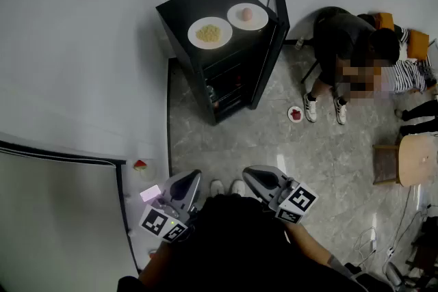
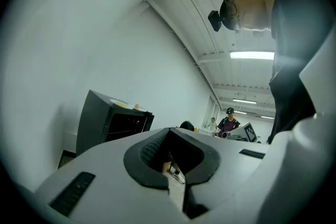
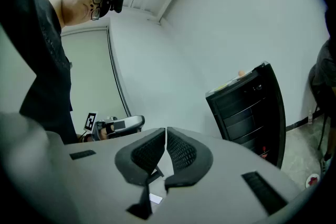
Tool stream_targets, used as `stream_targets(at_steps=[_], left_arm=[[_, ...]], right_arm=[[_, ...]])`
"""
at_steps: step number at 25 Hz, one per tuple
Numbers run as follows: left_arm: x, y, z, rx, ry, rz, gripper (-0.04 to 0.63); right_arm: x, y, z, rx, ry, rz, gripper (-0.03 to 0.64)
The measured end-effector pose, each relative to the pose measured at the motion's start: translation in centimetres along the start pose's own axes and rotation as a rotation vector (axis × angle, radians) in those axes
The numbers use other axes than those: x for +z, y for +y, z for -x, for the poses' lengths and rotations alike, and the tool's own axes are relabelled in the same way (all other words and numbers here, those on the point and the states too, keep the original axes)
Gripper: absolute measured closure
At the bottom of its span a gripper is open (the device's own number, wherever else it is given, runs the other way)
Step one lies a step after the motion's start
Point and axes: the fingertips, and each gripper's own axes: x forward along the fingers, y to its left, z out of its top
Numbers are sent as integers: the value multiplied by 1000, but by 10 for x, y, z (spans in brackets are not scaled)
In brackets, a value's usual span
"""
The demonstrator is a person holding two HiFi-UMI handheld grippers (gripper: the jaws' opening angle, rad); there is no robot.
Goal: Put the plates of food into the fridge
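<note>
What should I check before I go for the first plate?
1. Fridge door open: ok.
2. Plate of yellow food and plate with a round pale food both on top of the fridge, nothing over them: ok.
3. Left gripper jaws apart and empty: ok.
4. Right gripper ready to grasp: not ok, jaws together, nothing held.
5. Plate of red food easy to reach: not ok, it lies on the floor right beside a seated person's shoe.
6. Free room on the fridge shelves: cannot tell, the inside is dark.
</note>
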Motion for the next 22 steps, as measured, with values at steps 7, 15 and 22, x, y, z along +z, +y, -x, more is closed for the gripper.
stream_targets(at_steps=[7, 15, 22], left_arm=[[-8, -11, -5, 76, 14, -32, 572], [-10, -21, -8, 95, 23, -48, 572], [-11, -15, -19, 99, 17, -41, 572]], right_arm=[[-1, -15, 23, 20, -8, 0, 588], [2, -20, 36, 24, -49, -19, 588], [1, -33, 41, 4, -59, -33, 588]])
